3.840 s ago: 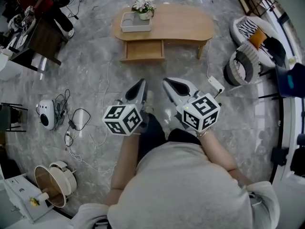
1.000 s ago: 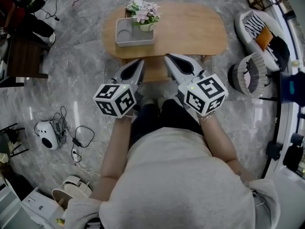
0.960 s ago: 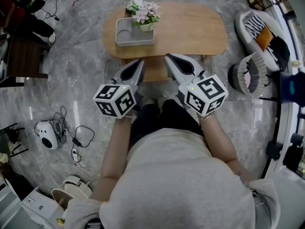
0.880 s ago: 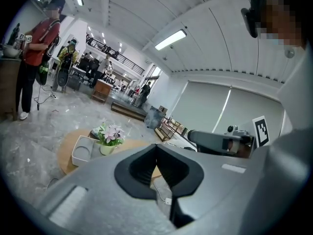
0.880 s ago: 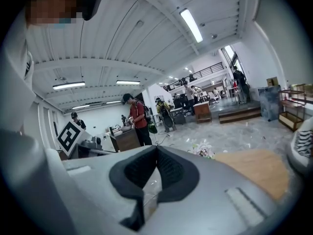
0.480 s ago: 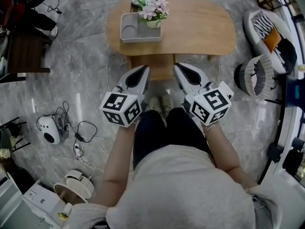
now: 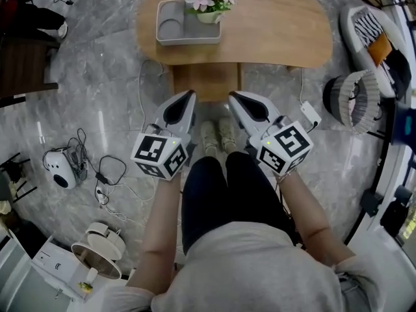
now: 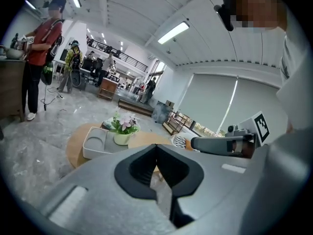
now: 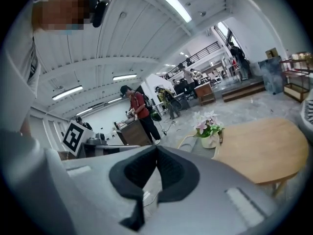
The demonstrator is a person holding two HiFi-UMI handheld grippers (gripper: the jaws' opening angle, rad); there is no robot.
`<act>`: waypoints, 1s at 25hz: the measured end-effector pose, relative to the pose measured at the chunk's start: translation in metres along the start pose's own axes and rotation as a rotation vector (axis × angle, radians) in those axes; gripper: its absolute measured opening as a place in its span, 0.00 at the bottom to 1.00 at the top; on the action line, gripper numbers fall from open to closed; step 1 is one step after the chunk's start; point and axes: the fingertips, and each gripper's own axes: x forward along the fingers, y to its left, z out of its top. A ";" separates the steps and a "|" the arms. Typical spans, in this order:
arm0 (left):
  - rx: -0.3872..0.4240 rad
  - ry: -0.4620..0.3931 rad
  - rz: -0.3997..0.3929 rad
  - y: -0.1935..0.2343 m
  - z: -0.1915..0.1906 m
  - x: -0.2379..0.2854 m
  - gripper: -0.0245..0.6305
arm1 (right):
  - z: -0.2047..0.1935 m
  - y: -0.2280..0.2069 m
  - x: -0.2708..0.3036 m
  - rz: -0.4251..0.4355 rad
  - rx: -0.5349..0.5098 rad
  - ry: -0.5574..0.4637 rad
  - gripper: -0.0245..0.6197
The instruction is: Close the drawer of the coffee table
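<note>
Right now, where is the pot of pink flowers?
In the head view, the flower pot stands on the coffee table's left half, at the grey tray's far right corner.

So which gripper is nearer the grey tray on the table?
Left. The left gripper is straight in front of the grey rectangular tray; the right gripper is off to its right.

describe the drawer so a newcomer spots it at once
Start at the oval wooden coffee table at the top of the head view. Below its near edge, under the grey tray and flower pot, a drawer juts out towards the person's shoes. It is the only wooden piece sticking past the tabletop.
</note>
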 end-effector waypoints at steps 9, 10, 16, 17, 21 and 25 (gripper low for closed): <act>-0.065 0.067 -0.014 0.027 -0.069 0.034 0.04 | -0.060 -0.031 0.035 -0.003 0.016 0.030 0.04; -0.073 0.067 -0.015 0.029 -0.077 0.038 0.04 | -0.068 -0.033 0.039 0.000 0.019 0.041 0.04; -0.075 0.078 0.000 0.049 -0.121 0.061 0.04 | -0.113 -0.064 0.051 -0.041 0.086 0.065 0.04; -0.076 0.080 0.003 0.052 -0.127 0.064 0.04 | -0.119 -0.068 0.053 -0.046 0.090 0.065 0.04; -0.092 0.064 0.027 0.065 -0.150 0.070 0.04 | -0.144 -0.074 0.064 -0.044 0.097 0.082 0.04; -0.121 0.052 0.054 0.076 -0.172 0.079 0.04 | -0.168 -0.080 0.075 -0.040 0.110 0.094 0.04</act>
